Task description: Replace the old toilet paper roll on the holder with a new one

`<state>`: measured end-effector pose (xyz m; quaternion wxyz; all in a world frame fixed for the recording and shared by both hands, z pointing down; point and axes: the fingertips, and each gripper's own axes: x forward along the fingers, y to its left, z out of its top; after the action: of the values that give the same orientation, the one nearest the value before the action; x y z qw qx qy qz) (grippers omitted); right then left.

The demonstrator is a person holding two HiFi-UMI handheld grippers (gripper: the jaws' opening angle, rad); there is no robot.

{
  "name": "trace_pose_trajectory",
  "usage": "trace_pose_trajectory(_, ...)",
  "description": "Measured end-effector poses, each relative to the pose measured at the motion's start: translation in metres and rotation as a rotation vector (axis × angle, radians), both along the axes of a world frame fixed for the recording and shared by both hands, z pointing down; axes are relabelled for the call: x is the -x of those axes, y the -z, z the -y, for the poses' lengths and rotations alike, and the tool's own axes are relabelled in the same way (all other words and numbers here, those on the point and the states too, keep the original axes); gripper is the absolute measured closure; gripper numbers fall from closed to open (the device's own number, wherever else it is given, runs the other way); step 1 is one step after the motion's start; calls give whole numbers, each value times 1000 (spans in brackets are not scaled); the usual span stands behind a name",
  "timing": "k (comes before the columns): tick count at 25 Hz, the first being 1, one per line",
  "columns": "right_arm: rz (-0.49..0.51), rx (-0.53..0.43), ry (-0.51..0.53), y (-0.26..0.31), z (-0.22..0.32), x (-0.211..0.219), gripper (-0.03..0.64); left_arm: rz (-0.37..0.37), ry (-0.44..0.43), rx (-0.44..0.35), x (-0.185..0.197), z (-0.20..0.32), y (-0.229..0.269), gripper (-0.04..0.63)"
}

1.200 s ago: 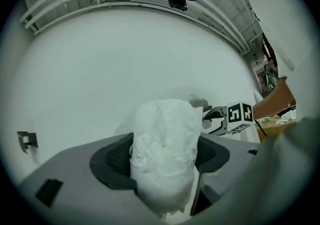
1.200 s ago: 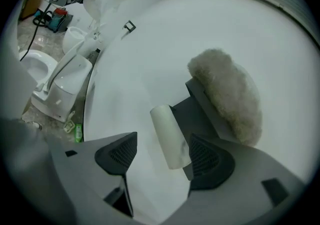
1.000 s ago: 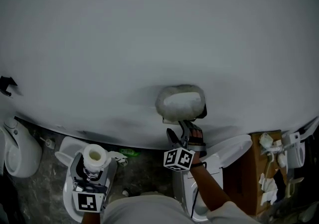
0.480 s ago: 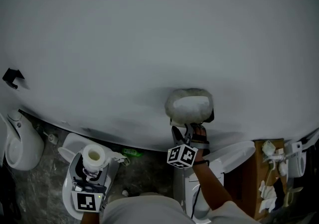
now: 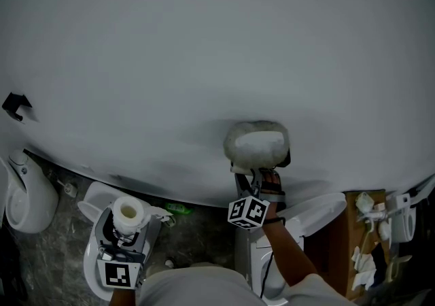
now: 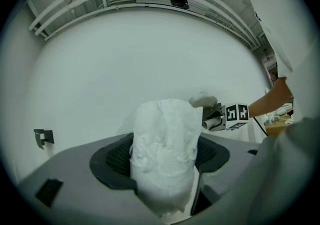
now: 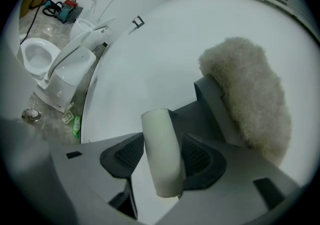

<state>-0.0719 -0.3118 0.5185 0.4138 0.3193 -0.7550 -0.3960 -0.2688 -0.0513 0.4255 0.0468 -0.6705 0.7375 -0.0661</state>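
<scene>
Left claw (image 6: pixel 162 156) is clamped wide on the new roll (image 6: pixel 164 139), held low and well apart from the holder (image 7: pixel 215 104). Roll looks light, soft and easy to crush, so I'd squeeze mid-body, gently. Right claw (image 7: pixel 162 158) has just been closing and its pads now grip the old tube (image 7: pixel 161 141) mid-length, just beside the holder. Tube looks near weightless and dents fast. Fluffy cover (image 7: pixel 250 94) overhangs the holder and may block loading. Toilets (image 7: pixel 37 56) and 1 green bottle (image 5: pixel 178 208) are on the floor.

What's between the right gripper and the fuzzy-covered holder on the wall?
The empty cardboard tube, gripped in the right gripper, whose jaws have just been closing; nothing else before the holder. The right gripper view shows it.
</scene>
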Motion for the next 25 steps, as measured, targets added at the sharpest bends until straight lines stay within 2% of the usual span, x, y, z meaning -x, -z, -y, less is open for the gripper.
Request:
trace_pose_trajectory(18,-18,-19,-46,4,11,-36,400,7,-73,-6,-23,24,0,265)
trace_pose_trajectory(25,-8,-28,-74,6,16,-53,402,1,-75,1,-29,28,-1,265)
